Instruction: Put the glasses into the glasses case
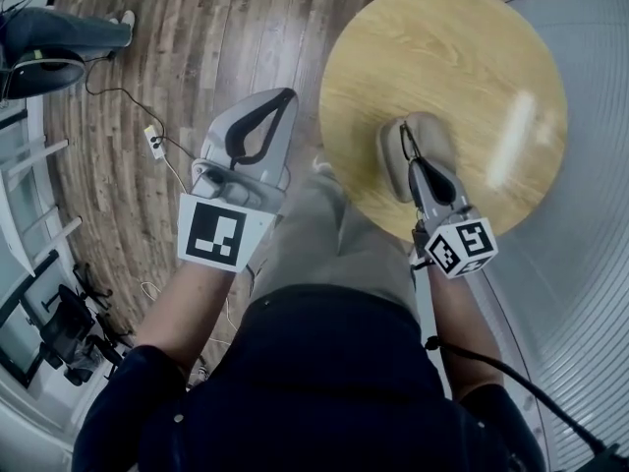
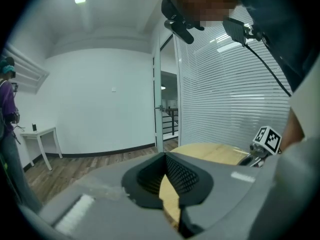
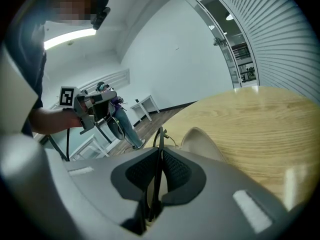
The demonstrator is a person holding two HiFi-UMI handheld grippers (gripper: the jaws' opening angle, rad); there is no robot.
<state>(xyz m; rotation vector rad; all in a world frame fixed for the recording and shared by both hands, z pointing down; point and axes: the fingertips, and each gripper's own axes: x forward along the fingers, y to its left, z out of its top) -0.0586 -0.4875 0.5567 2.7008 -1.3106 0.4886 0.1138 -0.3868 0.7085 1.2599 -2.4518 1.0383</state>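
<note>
A beige glasses case lies on the round wooden table, near its front edge. My right gripper hovers over the case, shut on the black glasses. In the right gripper view the glasses stand edge-on between the pads, and the case lies just beyond the jaws. The lenses are hidden. My left gripper hangs over the wooden floor left of the table, its fingertips together and nothing between them. In the left gripper view the left gripper points toward the table's edge.
A wall of white blinds curves around the table's right side. A cable and power strip lie on the floor at left. A seated person's legs are at far left. Another person stands by a white table.
</note>
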